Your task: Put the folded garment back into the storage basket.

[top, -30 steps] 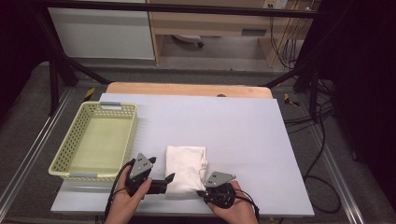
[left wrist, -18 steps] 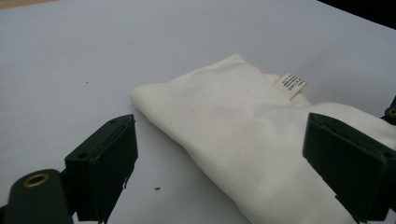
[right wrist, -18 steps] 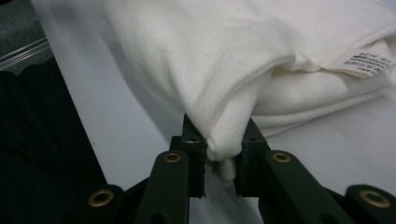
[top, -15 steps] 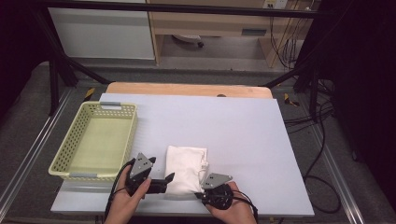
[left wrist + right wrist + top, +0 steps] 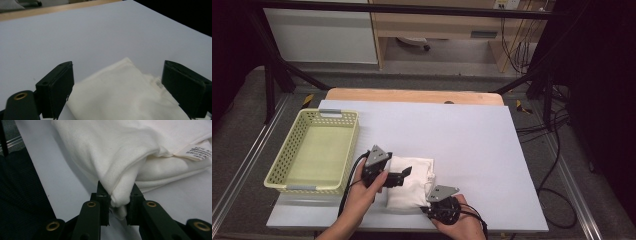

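The folded white cloth [image 5: 409, 182] lies low and centre in the high view, my right gripper [image 5: 119, 206] pinching its near edge, while my left gripper [image 5: 404, 175], jaws apart, has shifted over it, presumably to grab next.

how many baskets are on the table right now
1: a pale yellow perforated plastic basket at the left edge of the white table, left of the folded white cloth.
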The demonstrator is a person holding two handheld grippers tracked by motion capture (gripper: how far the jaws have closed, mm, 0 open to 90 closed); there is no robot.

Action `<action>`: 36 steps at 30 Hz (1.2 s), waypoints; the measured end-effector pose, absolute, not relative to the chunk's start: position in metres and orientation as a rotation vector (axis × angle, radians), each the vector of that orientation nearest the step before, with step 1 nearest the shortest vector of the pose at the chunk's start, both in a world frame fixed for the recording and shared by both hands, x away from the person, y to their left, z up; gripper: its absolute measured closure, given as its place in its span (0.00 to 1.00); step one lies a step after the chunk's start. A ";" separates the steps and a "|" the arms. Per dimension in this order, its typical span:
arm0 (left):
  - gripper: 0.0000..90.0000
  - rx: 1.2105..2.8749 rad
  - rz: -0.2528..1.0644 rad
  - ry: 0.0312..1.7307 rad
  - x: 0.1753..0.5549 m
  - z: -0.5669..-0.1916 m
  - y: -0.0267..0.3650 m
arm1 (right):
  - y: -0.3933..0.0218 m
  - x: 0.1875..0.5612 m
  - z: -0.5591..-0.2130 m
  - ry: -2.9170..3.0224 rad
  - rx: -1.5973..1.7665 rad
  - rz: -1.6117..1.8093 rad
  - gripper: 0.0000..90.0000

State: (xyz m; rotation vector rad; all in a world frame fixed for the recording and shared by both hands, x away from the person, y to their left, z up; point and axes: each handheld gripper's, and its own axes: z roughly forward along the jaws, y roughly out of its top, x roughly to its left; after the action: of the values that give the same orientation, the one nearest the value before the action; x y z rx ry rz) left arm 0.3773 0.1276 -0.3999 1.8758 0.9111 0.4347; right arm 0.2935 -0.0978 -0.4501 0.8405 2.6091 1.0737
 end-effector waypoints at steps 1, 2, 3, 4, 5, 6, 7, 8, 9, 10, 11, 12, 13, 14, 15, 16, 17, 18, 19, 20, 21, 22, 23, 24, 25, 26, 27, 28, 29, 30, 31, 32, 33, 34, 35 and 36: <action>0.12 1.885 0.457 0.910 0.385 -0.396 0.123 | -0.098 0.294 -0.450 2.611 0.835 1.075 0.85; 0.11 1.904 0.470 0.909 0.391 -0.393 0.119 | -0.098 0.294 -0.450 2.610 0.834 1.077 0.85; 0.11 1.904 0.470 0.909 0.391 -0.393 0.119 | -0.098 0.294 -0.450 2.611 0.827 1.076 0.85; 0.11 1.913 0.489 0.905 0.396 -0.391 0.117 | -0.098 0.293 -0.451 2.611 0.819 1.072 0.85; 0.11 1.900 0.503 0.910 0.400 -0.392 0.117 | -0.098 0.293 -0.451 2.606 0.812 1.071 0.85; 0.12 1.858 0.475 0.951 0.404 -0.397 0.118 | -0.098 0.293 -0.451 2.605 0.810 1.070 0.85; 0.12 1.858 0.475 0.951 0.404 -0.397 0.118 | -0.097 0.293 -0.451 2.606 0.803 1.068 0.85; 0.12 1.872 0.427 0.962 0.405 -0.408 0.120 | -0.097 0.292 -0.451 2.609 0.794 1.061 0.85; 0.12 1.872 0.427 0.962 0.405 -0.408 0.120 | -0.097 0.292 -0.451 2.609 0.794 1.061 0.85; 0.11 1.890 0.421 0.958 0.404 -0.412 0.122 | -0.096 0.292 -0.450 2.613 0.763 1.044 0.85; 0.11 1.905 0.443 0.963 0.402 -0.417 0.126 | -0.095 0.291 -0.450 2.612 0.757 1.038 0.85; 0.12 1.920 0.473 0.979 0.399 -0.424 0.133 | -0.095 0.291 -0.450 2.610 0.754 1.034 0.85; 0.12 1.920 0.473 0.979 0.399 -0.424 0.133 | -0.095 0.291 -0.450 2.612 0.758 1.034 0.85; 0.12 1.914 0.473 1.008 0.399 -0.430 0.140 | -0.095 0.291 -0.450 2.614 0.760 1.033 0.85; 0.12 1.914 0.473 1.008 0.399 -0.430 0.140 | -0.095 0.292 -0.449 2.616 0.759 1.034 0.85; 0.12 1.906 0.460 1.033 0.401 -0.432 0.144 | -0.095 0.292 -0.449 2.616 0.764 1.034 0.85; 0.12 1.906 0.460 1.033 0.401 -0.432 0.144 | -0.095 0.292 -0.449 2.616 0.764 1.034 0.85; 0.12 1.896 0.455 1.045 0.402 -0.433 0.145 | -0.095 0.292 -0.449 2.615 0.776 1.038 0.86; 0.12 1.896 0.455 1.045 0.402 -0.433 0.145 | -0.096 0.292 -0.449 2.618 0.778 1.039 0.86; 0.12 1.910 0.464 1.046 0.402 -0.434 0.145 | -0.096 0.292 -0.448 2.622 0.788 1.043 0.86; 0.12 1.915 0.464 1.047 0.402 -0.435 0.144 | -0.097 0.292 -0.448 2.624 0.794 1.048 0.86; 0.12 1.915 0.464 1.047 0.402 -0.435 0.144 | -0.097 0.292 -0.448 2.630 0.795 1.049 0.86; 0.12 1.920 0.472 1.049 0.401 -0.436 0.143 | -0.098 0.292 -0.447 2.637 0.796 1.048 0.87; 0.12 1.920 0.481 1.056 0.400 -0.438 0.142 | -0.098 0.291 -0.446 2.645 0.794 1.045 0.87; 0.12 1.914 0.472 1.057 0.400 -0.440 0.141 | -0.098 0.291 -0.446 2.645 0.794 1.045 0.87; 0.12 1.918 0.465 1.056 0.400 -0.441 0.139 | -0.097 0.290 -0.446 2.651 0.790 1.035 0.86; 0.12 1.923 0.468 1.056 0.400 -0.442 0.138 | -0.097 0.290 -0.446 2.651 0.787 1.033 0.86; 0.12 1.930 0.476 1.054 0.400 -0.443 0.138 | -0.097 0.290 -0.446 2.653 0.784 1.033 0.86; 0.12 1.933 0.477 1.055 0.400 -0.444 0.137 | -0.097 0.291 -0.447 2.654 0.783 1.034 0.86; 0.12 1.936 0.478 1.056 0.401 -0.445 0.137 | -0.097 0.291 -0.447 2.654 0.783 1.035 0.86; 0.12 1.948 0.481 1.063 0.402 -0.446 0.137 | -0.097 0.290 -0.447 2.652 0.779 1.035 0.86; 0.13 1.948 0.481 1.063 0.402 -0.446 0.137 | -0.097 0.290 -0.447 2.651 0.779 1.036 0.86; 0.13 1.955 0.503 1.065 0.402 -0.447 0.137 | -0.097 0.290 -0.448 2.650 0.775 1.039 0.86; 0.13 1.955 0.503 1.065 0.402 -0.447 0.137 | -0.098 0.290 -0.448 2.650 0.779 1.042 0.86; 0.13 1.958 0.523 1.073 0.403 -0.447 0.138 | -0.098 0.290 -0.448 2.650 0.779 1.042 0.86; 0.15 1.953 0.530 1.098 0.405 -0.448 0.139 | -0.098 0.291 -0.448 2.651 0.783 1.049 0.86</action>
State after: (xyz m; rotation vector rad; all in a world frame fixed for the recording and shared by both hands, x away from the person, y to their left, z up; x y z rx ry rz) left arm 0.4047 0.1394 -0.4477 1.9535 1.0983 0.5302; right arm 0.2906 -0.0979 -0.4479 0.7833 2.6512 1.0488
